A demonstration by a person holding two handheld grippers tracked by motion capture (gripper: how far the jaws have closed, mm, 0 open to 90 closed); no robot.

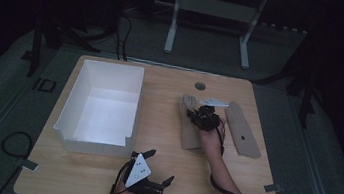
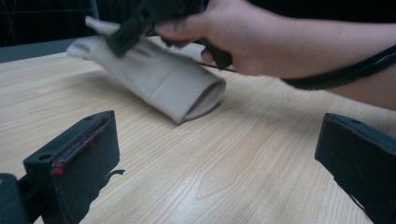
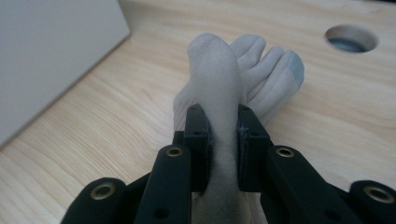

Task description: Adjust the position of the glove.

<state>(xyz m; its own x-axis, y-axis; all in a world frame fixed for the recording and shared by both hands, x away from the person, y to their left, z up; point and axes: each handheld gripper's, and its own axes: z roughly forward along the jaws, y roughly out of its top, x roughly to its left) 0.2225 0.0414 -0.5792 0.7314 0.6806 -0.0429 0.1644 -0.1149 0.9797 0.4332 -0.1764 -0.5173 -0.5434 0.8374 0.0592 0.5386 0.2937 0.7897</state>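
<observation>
Two beige gloves (image 1: 191, 125) (image 1: 243, 129) lie right of the white box (image 1: 103, 108); the right gripper (image 1: 206, 117) pinches a fold of the nearer glove, while the left gripper (image 1: 150, 170) rests wide open and empty at the table (image 1: 164, 141) edge.

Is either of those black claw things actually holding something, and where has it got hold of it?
Yes. The right gripper pinches a fold of the beige glove, apparently near its finger end. The left gripper stands open over the table, holding nothing.
</observation>
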